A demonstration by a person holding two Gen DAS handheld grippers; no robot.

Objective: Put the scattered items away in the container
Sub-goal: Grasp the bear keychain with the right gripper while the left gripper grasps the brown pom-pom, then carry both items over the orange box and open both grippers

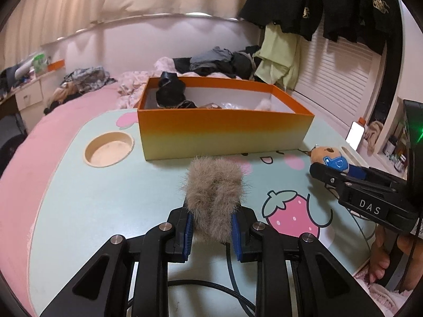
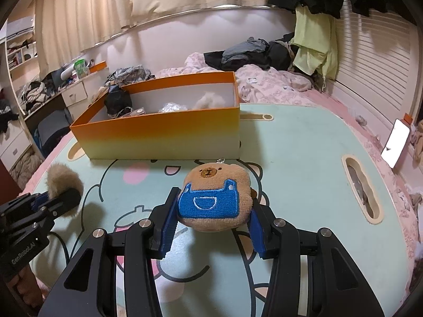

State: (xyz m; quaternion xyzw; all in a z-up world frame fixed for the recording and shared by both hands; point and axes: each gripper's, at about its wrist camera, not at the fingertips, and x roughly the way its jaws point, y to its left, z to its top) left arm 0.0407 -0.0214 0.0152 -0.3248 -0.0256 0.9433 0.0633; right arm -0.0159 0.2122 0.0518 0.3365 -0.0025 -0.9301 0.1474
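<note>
My left gripper [image 1: 212, 220] is shut on a grey-brown furry pom-pom [image 1: 214, 187] and holds it above the table, in front of the orange box [image 1: 222, 132]. My right gripper [image 2: 211, 219] is shut on a brown bear plush with a blue bib [image 2: 215, 198], just off the table and short of the box [image 2: 164, 134]. The box holds a black item [image 1: 169, 92], a clear plastic piece [image 2: 171, 107] and a white fluffy thing [image 2: 208, 100]. The right gripper with the plush [image 1: 330, 157] shows at the right of the left wrist view. The left gripper with the pom-pom [image 2: 63, 182] shows at the left of the right wrist view.
The mint lap table [image 1: 105, 198] with cartoon prints stands on a pink bed. It has a round cup recess [image 1: 109, 149] left of the box and a long slot [image 2: 362, 187] at the right. Piled clothes [image 2: 253, 52] lie behind. A lit phone [image 2: 396, 142] stands at the right.
</note>
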